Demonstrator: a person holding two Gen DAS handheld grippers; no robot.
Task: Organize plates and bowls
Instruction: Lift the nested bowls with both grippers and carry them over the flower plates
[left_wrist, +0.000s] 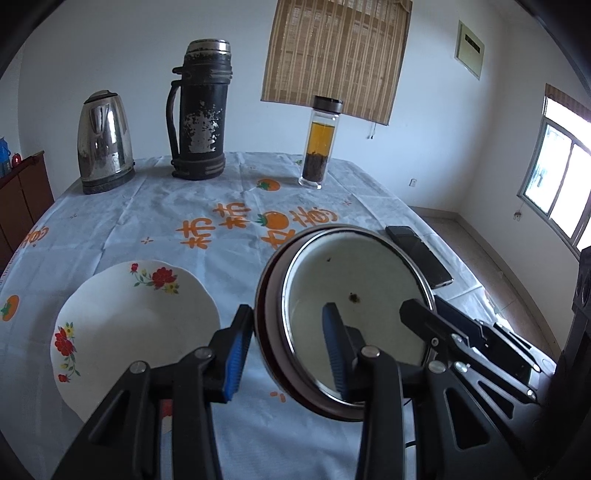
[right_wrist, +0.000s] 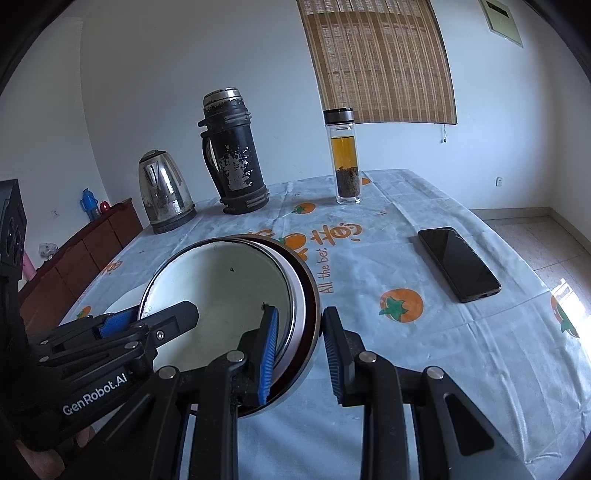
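**Bowl held at both rims, flowered plate waiting to the left**

Nearest to the person, the bowl (left_wrist: 354, 295), white inside with a dark outer band and a metal rim, is tipped up on edge over the near part of the surface (left_wrist: 147, 221), its open face turned toward the person. The left gripper (left_wrist: 288, 343) straddles its left rim, fingers (left_wrist: 234, 350) narrow with one pad outside the wall and one inside; the outer pad looks very close to the wall, though I cannot be sure it presses. The right gripper (right_wrist: 301, 354) does the same at the opposite rim, one blue pad against the inside, the other just outside the dark band, also narrow. So the bowl hangs between the two hands, neither nearer than the other.

Just left of it, lying flat toward the near left corner, is the flowered plate (left_wrist: 136, 317), clear of the bowl. I judge that is where the bowl should go: sideways to the left and levelled.

Further right lies a phone (right_wrist: 458, 262), well apart. Along the far edge stand a kettle (left_wrist: 105, 142), a black flask (left_wrist: 201, 110) and a tea bottle (left_wrist: 319, 144).
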